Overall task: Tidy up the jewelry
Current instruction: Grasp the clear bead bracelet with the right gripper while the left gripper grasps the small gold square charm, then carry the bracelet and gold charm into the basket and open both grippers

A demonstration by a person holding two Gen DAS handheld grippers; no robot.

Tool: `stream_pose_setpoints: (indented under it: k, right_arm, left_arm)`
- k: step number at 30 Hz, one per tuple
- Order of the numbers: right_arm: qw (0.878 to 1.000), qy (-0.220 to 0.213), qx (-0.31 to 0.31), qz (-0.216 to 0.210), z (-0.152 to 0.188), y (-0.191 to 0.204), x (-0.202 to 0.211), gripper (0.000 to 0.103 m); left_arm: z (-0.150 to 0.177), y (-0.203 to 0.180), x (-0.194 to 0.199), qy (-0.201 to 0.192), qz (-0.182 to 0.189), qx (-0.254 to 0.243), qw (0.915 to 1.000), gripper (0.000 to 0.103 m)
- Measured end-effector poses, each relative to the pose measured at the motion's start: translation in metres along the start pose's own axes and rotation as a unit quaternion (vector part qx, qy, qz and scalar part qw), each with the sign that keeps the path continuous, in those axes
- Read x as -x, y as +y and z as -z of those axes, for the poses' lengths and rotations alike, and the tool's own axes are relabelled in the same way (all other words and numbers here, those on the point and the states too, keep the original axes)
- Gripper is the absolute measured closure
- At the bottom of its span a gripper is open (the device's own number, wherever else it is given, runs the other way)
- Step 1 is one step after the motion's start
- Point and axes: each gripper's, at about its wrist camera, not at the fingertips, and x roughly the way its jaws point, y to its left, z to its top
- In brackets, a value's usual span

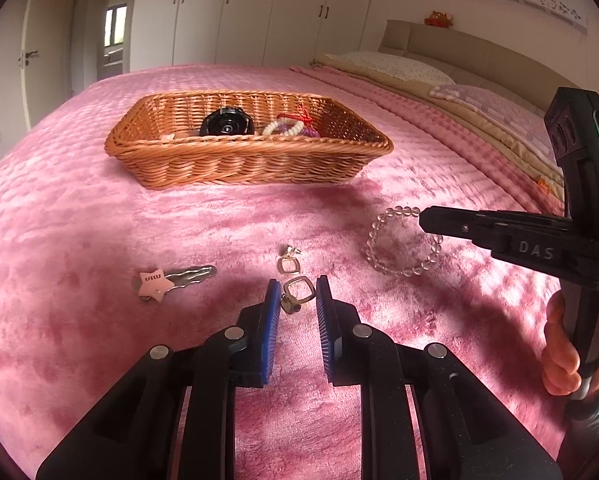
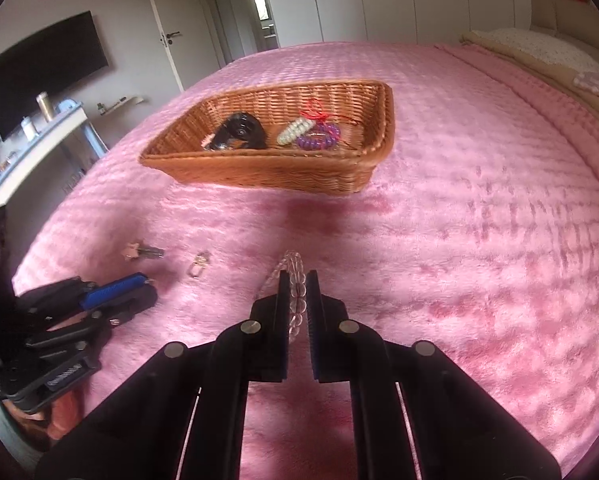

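A wicker basket (image 1: 203, 160) stands on the pink bedspread; it also shows in the right wrist view (image 2: 259, 168). It holds a black watch (image 1: 227, 122), a white bead bracelet (image 1: 281, 128) and purple coil ties (image 2: 319, 140). My left gripper (image 1: 298, 292) is open, its blue pads on either side of a silver square earring (image 1: 297, 290). A second earring (image 1: 288, 264) lies just beyond. A star hair clip (image 1: 159, 282) lies to the left. My right gripper (image 2: 297, 284) is shut on the clear bead bracelet (image 2: 295, 276), which also shows in the left wrist view (image 1: 395, 268).
Pillows (image 1: 391, 64) and folded bedding lie at the bed's right side. Wardrobes (image 1: 239, 8) stand behind. A shelf (image 2: 39, 136) and a TV (image 2: 43, 64) are off the bed's left edge.
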Motion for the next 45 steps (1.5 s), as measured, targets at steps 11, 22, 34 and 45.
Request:
stream_pose_setpoints:
  k: [11, 22, 34, 45]
  right_arm:
    - [1.000, -0.013, 0.008, -0.020, -0.005, 0.008, 0.019, 0.097]
    - [0.999, -0.035, 0.009, -0.023, -0.013, 0.012, 0.039, 0.097]
    - [0.996, -0.087, 0.021, -0.006, -0.083, 0.020, 0.060, 0.097]
    - [0.998, -0.067, 0.011, -0.012, -0.160, 0.018, -0.031, 0.097]
  left_arm:
    - [-0.006, 0.000, 0.010, -0.019, 0.007, 0.006, 0.9998, 0.086]
    - [-0.020, -0.003, 0.029, -0.053, -0.022, -0.003, 0.9984, 0.086]
    - [-0.109, 0.006, 0.042, -0.101, -0.020, -0.031, 0.9942, 0.086]
    - [-0.166, 0.060, -0.043, -0.077, -0.021, 0.001, 0.9968, 0.086]
